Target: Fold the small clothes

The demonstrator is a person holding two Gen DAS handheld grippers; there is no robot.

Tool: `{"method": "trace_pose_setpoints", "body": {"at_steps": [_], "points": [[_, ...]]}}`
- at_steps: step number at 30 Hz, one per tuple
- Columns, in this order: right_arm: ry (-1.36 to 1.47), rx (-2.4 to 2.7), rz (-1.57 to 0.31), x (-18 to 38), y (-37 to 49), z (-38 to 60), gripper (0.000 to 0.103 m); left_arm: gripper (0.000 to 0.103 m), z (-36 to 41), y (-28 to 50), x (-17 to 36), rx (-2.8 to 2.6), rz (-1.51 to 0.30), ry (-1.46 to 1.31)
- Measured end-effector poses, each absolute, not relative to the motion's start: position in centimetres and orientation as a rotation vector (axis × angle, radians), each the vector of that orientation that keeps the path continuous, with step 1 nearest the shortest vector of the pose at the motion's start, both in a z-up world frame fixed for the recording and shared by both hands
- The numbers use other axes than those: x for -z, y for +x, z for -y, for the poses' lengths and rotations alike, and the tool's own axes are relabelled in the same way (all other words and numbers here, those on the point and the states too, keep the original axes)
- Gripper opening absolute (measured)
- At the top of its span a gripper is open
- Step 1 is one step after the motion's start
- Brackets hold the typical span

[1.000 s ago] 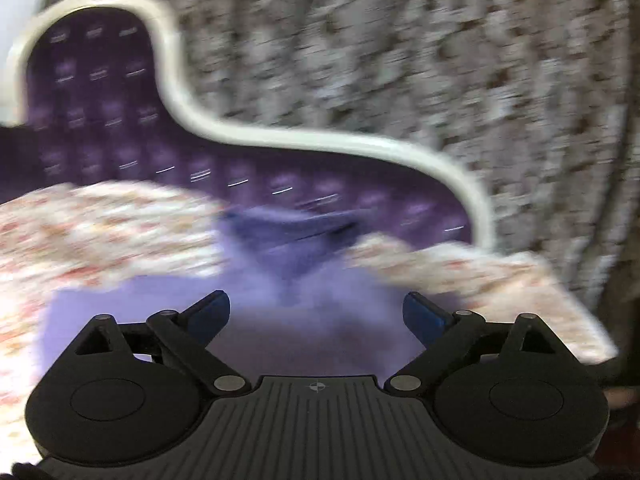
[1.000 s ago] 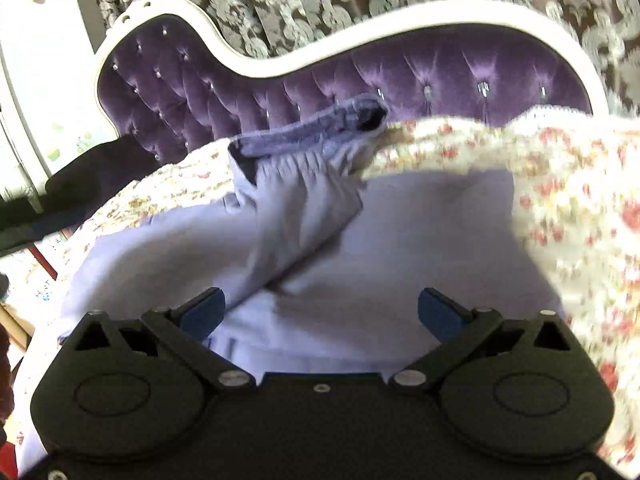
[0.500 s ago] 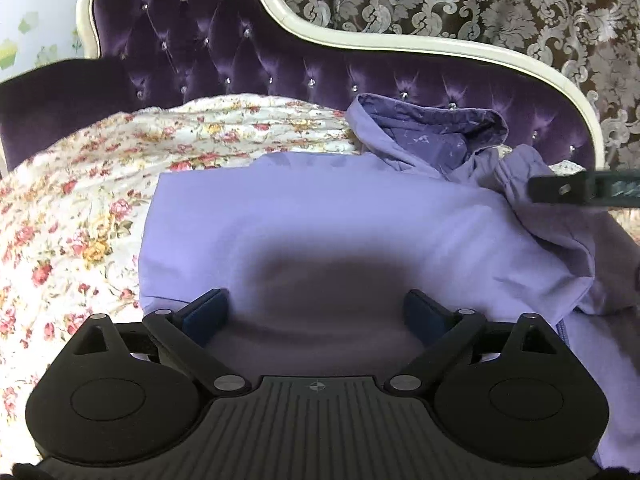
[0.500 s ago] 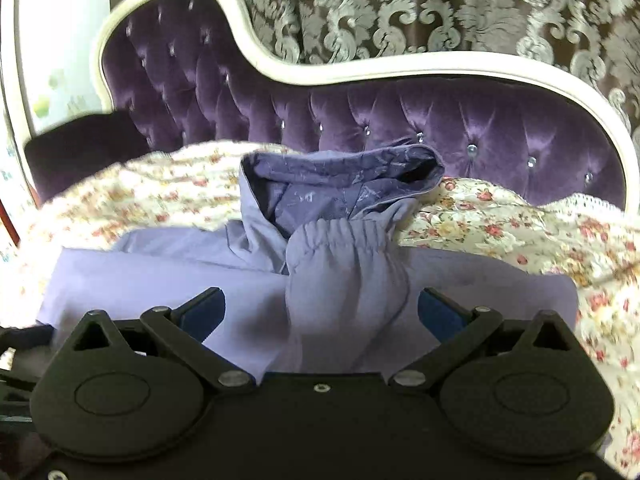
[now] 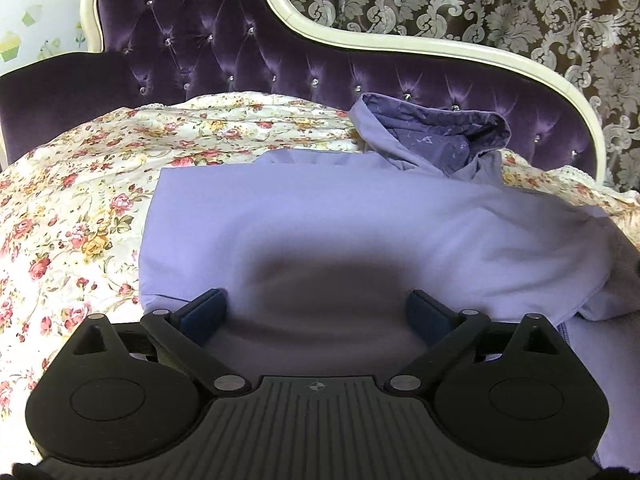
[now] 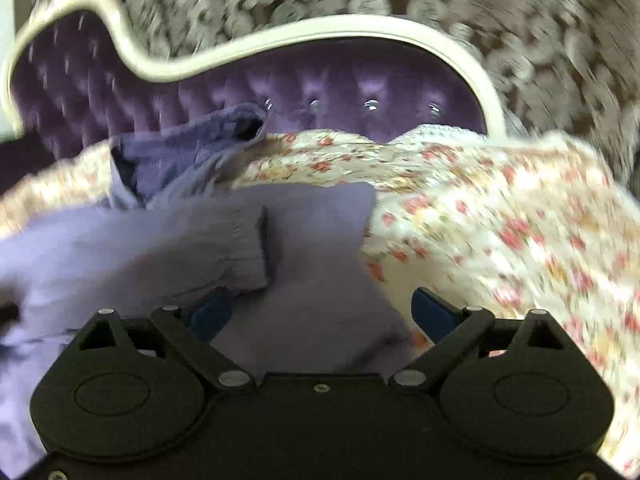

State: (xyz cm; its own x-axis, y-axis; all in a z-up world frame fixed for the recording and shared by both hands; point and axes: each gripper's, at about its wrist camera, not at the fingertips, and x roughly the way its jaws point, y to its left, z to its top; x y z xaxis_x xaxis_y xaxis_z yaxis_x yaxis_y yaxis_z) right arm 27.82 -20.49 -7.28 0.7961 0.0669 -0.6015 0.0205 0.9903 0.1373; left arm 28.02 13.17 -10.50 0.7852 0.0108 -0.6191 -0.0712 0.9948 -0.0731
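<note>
A lilac hooded top [image 5: 360, 216] lies spread on the floral bedspread [image 5: 72, 200], its hood [image 5: 436, 136] toward the headboard. My left gripper [image 5: 316, 312] is open and empty, low over the top's near part. In the blurred right wrist view the top [image 6: 304, 256] shows with a sleeve and its gathered cuff [image 6: 244, 248] folded across the body, hood [image 6: 188, 152] at the back left. My right gripper [image 6: 320, 308] is open and empty, just above the top's right part.
A purple tufted headboard [image 5: 224, 48] with a cream frame [image 5: 400, 42] stands behind the bed. Patterned curtains [image 5: 500, 4] hang behind it. The floral bedspread [image 6: 500, 232] stretches to the right of the top. A dark purple block [image 5: 48, 92] sits at far left.
My right gripper has swung to the right, so the top now lies left of centre in its blurred view. My left gripper has held nearly still over the top; the right gripper has left its view.
</note>
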Motion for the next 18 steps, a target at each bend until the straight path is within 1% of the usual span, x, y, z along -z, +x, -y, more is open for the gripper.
{"method": "trace_pose_setpoints", "body": {"at_steps": [3,5,9,14,15,17,18], "points": [[0.253,-0.104,-0.577,6.3,26.7,21.9,0.097,0.099,-13.2,28.0,10.5,-0.045,-0.667,-0.095],[0.313,-0.184,-0.559,5.8,27.5,21.8,0.097,0.099,-13.1,28.0,10.5,-0.045,-0.667,-0.094],[0.405,-0.3,-0.587,6.3,30.2,21.0,0.097,0.099,-13.1,28.0,10.4,-0.044,-0.667,-0.094],[0.34,-0.33,-0.663,8.0,34.1,19.1,0.096,0.099,-13.2,28.1,10.2,-0.039,-0.665,-0.093],[0.341,-0.34,-0.68,8.5,34.5,19.0,0.093,0.099,-13.2,28.0,10.2,-0.038,-0.663,-0.091],[0.34,-0.347,-0.716,9.2,35.1,18.5,0.054,0.099,-13.3,27.9,9.9,-0.034,-0.66,-0.087],[0.315,-0.325,-0.714,9.1,34.9,18.2,0.043,0.099,-13.3,27.8,9.6,-0.031,-0.658,-0.086]]}}
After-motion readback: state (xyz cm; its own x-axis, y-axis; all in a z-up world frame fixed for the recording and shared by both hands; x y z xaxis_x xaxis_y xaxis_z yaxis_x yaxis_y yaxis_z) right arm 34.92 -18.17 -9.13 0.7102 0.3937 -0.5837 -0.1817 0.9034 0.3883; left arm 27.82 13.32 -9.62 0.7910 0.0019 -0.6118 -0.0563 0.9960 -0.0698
